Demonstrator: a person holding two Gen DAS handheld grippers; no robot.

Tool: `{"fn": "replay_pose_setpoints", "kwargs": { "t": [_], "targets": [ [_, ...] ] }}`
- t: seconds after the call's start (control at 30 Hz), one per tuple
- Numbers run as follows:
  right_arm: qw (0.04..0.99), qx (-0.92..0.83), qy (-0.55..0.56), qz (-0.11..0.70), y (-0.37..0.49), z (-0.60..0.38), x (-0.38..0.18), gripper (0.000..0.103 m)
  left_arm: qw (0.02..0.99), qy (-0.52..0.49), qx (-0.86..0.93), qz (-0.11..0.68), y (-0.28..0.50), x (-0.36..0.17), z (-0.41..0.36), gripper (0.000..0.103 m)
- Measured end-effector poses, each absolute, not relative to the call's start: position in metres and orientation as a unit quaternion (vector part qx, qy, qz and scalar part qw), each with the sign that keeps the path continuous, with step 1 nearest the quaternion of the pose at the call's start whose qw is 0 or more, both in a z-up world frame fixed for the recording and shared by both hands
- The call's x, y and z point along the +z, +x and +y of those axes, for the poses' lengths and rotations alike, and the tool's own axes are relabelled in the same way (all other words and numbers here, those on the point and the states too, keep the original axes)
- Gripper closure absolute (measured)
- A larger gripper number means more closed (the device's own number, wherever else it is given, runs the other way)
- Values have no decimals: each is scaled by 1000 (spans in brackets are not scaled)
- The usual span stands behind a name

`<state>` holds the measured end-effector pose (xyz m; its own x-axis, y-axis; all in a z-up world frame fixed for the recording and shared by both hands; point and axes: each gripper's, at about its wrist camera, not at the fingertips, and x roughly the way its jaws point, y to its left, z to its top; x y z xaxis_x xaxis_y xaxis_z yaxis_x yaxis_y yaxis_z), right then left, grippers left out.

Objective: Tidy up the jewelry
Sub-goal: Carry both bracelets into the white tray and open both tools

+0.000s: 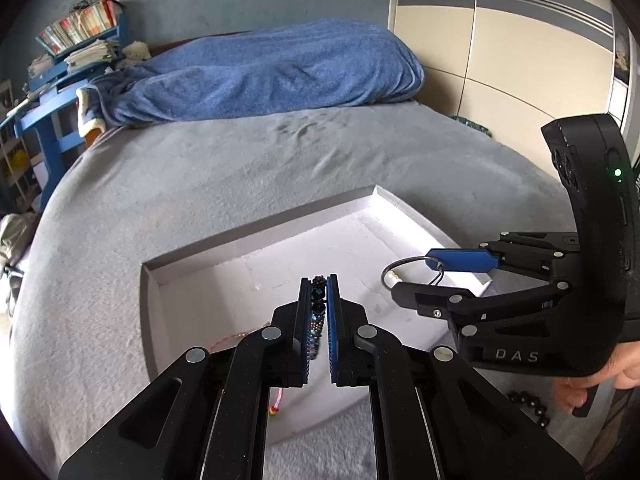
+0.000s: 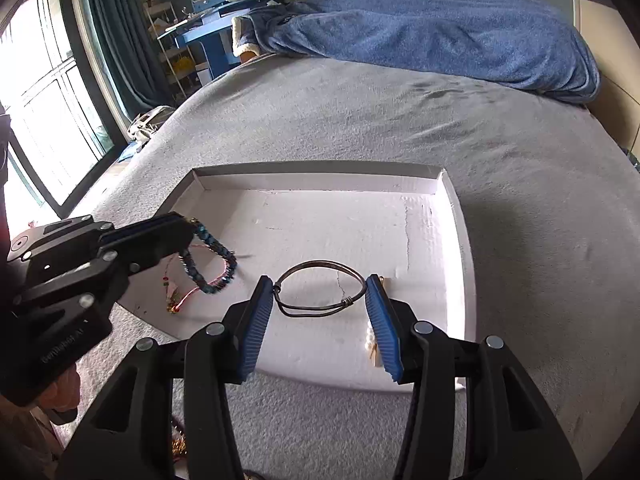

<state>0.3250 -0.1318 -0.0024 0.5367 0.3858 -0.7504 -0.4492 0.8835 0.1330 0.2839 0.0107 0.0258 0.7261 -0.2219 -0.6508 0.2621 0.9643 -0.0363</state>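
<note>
Lying on a grey bed [image 2: 520, 160], a shallow white tray [image 2: 320, 182] lined with foam holds most of the jewelry. Left gripper [image 1: 319, 280] is clenched on a blue beaded bracelet [image 2: 210, 264], which hangs from its pads as a loop over the tray's left part, its lower end at or just above the foam. Under that loop lies a thin red cord bracelet [image 2: 188, 294] with small coloured beads at its end. Right gripper [image 2: 320, 292] grasps a dark wire bangle [image 2: 320, 286], each blue pad pressing one side of the ring, over the tray's near middle. Beside its right finger a small pearl piece [image 2: 371, 344] rests on the foam. Dark round beads [image 1: 528, 402] lie on the bed outside the tray, near a hand [image 1: 600, 376]. A blue blanket [image 2: 440, 32] is heaped at the far end of the bed
</note>
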Motion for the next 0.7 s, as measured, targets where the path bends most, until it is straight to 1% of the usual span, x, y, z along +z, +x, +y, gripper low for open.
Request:
{"fn": "replay_pose_setpoints", "kwargs": {
  "t": [0.47, 0.7],
  "targets": [
    [860, 240, -66, 446, 337, -106, -26, 55, 910, 45, -106, 398, 297, -16, 18, 95],
    [856, 231, -85, 455, 337, -102, -36, 55, 902, 44, -93, 420, 298, -27, 26, 95]
  ]
}}
